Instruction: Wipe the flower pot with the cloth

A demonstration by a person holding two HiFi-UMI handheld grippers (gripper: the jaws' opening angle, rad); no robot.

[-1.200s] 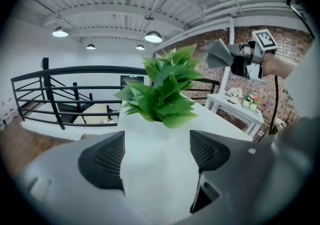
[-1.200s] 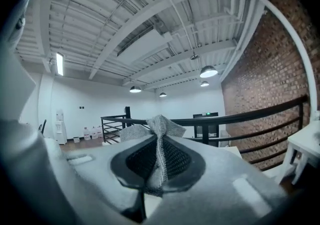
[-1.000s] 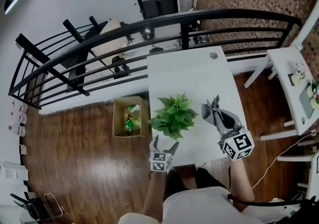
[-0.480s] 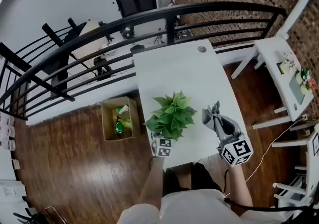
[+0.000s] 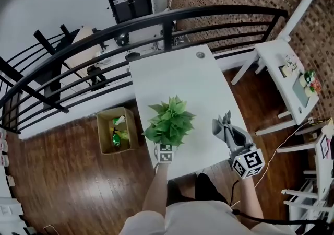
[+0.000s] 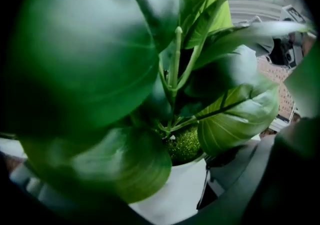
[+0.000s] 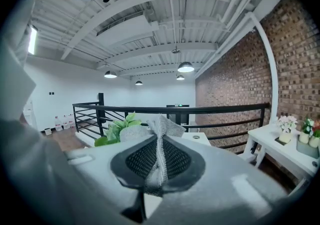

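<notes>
Both grippers are engaged: limp cloth (image 7: 165,126) is clenched in the right gripper (image 7: 159,164). The left gripper (image 5: 166,153) has just been closing its jaws around the rigid, tippable flower pot (image 6: 175,189) on the desk (image 5: 172,77). The pot is best held mid-wall; contact is unclear.

A second ago your left gripper (image 5: 165,148) hangs at the near edge of the table (image 5: 172,77), its jaws apart and short of the plant. Now it is tucked right under the leaves (image 5: 169,121), which hide its jaws from above. Its own view is now filled with foliage, and the white flower pot (image 6: 175,189) stands between the jaws. The jaws have just been closing, but you cannot tell whether the pads press on the pot. Your right gripper (image 5: 232,136), with the cloth (image 5: 225,123), now stands a little further from the leaves, over the table's near right corner.
</notes>
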